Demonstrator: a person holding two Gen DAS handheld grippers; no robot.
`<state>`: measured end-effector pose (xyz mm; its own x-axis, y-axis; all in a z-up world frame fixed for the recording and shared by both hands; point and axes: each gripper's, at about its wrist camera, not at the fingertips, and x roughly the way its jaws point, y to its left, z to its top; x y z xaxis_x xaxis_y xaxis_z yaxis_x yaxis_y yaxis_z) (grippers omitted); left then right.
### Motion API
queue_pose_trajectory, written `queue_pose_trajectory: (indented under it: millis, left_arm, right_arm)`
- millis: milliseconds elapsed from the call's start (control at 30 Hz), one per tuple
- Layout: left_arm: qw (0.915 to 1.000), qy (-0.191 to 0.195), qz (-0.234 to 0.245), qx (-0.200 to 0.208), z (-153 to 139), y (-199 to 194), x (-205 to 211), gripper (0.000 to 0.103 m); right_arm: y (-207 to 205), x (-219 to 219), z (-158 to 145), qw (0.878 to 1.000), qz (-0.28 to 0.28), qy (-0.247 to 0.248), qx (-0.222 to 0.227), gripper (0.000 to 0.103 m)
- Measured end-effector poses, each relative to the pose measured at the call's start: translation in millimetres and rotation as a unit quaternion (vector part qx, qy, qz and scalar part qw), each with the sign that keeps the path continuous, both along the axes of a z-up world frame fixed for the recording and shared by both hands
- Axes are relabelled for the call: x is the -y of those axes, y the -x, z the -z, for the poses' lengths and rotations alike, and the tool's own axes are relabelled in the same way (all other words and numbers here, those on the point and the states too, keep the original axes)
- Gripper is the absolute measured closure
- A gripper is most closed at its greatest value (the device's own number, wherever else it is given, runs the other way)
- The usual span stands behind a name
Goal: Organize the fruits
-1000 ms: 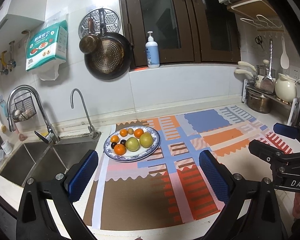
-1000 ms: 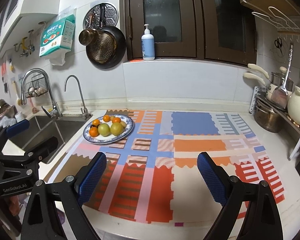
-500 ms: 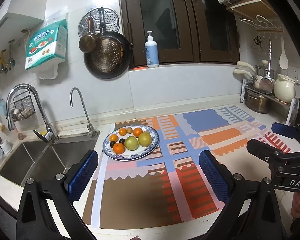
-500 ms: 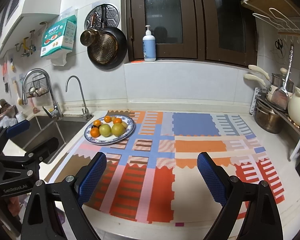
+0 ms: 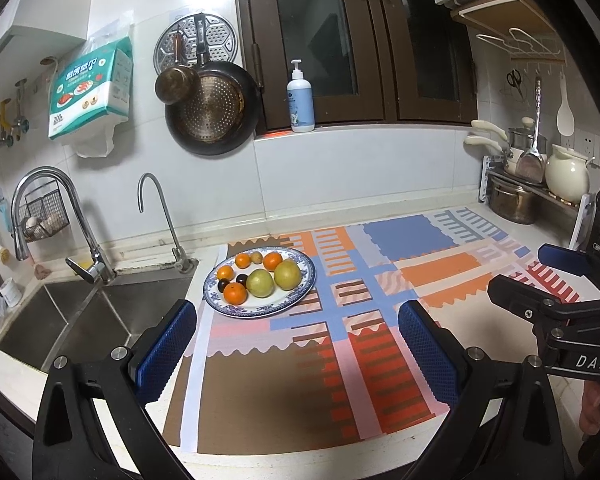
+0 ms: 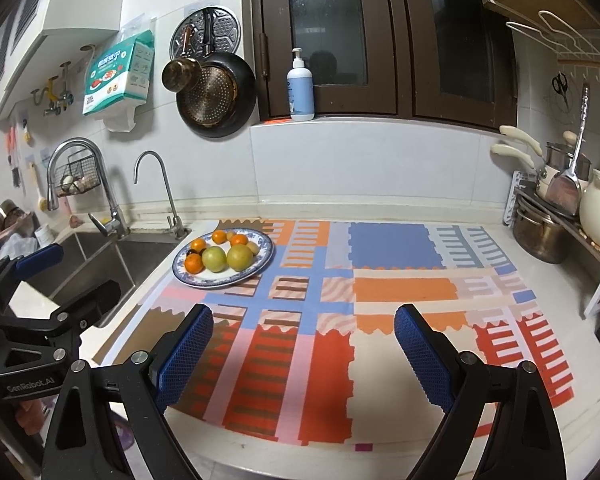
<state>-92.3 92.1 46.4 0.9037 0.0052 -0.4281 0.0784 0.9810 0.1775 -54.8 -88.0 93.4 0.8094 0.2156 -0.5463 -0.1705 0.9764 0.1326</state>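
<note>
The left hand-held gripper (image 5: pixel 296 344) hangs over the near edge of the tabletop (image 5: pixel 236 458) with its jaws spread wide and nothing between them; the right hand-held gripper (image 6: pixel 304 344) does the same, jaws wide apart and empty. A patterned mat (image 5: pixel 340 360) covers most of the tabletop; at its far left corner, toward eleven o'clock from the left gripper, sits a blue-rimmed plate (image 5: pixel 300 296). On the plate lie two large yellow-green fruits (image 5: pixel 261 283) side by side, touching, toward three o'clock; four small oranges (image 5: pixel 235 293) ring the nine and twelve o'clock side; two dark plums (image 5: pixel 242 279) sit between the oranges and the green fruits; one small brown fruit (image 5: pixel 255 257) rests at twelve o'clock. A steel sink (image 5: pixel 84 320) lies just left of the plate, with a tall tap (image 5: pixel 52 208) behind it. In the left view the right gripper shows at three o'clock, well apart from the plate; a pot rack (image 6: pixel 560 216) stands at the tabletop's far right.
</note>
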Motion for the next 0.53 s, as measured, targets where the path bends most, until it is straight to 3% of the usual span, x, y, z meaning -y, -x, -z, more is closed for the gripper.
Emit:
queue_pose_trajectory:
  millis: [533]
  left_arm:
    - [1.0000, -0.004, 0.002, -0.007, 2.1, -4.1, -5.6, 0.000]
  right_arm:
    - [-4.6, -0.5, 5.0, 1.000, 0.004, -0.004, -0.008, 0.010]
